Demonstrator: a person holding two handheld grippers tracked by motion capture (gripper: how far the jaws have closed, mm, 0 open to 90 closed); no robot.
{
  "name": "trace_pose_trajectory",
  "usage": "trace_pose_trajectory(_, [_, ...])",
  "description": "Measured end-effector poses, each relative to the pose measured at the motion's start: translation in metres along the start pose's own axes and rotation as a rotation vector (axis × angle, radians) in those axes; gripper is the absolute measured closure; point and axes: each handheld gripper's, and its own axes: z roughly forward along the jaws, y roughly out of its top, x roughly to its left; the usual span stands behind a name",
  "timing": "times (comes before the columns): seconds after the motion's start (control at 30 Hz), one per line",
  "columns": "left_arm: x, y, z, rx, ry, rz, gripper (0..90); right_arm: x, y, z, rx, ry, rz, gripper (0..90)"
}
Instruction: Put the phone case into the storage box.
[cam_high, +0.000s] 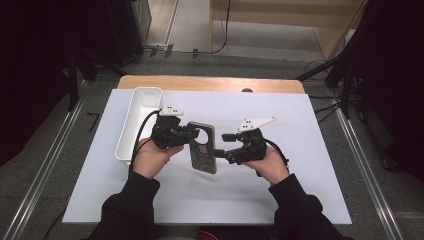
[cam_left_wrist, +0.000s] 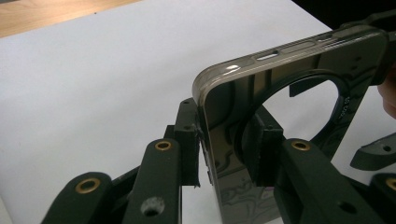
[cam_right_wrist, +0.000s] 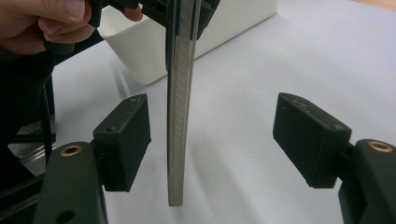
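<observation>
A dark see-through phone case with a round ring in its back is held above the white sheet. My left gripper is shut on the case's upper part; in the left gripper view both pads press its two faces beside the ring. My right gripper stands open at the case's right side. In the right gripper view the case shows edge-on between the two pads, nearer the left one, and neither pad touches it.
A long white bin stands at the left of the white sheet, close behind the left hand. The sheet covers a wooden table. Dark stands and cables flank the table on both sides.
</observation>
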Motion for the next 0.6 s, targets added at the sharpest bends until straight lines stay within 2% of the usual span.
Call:
trace_pose_trajectory(0.2, [0.0,0.001,-0.002,0.003,-0.003,0.005,69.3,-0.001,-0.005,-0.004,0.014,-0.002,-0.022,26.5])
trace_pose_trajectory(0.4, [0.0,0.001,-0.003,-0.001,-0.008,0.003,69.3,-0.003,-0.012,-0.016,0.012,-0.019,-0.007,26.2])
trace_pose_trajectory(0.6, [0.001,0.001,-0.002,-0.002,-0.012,0.001,69.3,-0.005,-0.025,-0.021,0.037,-0.024,-0.005,26.2])
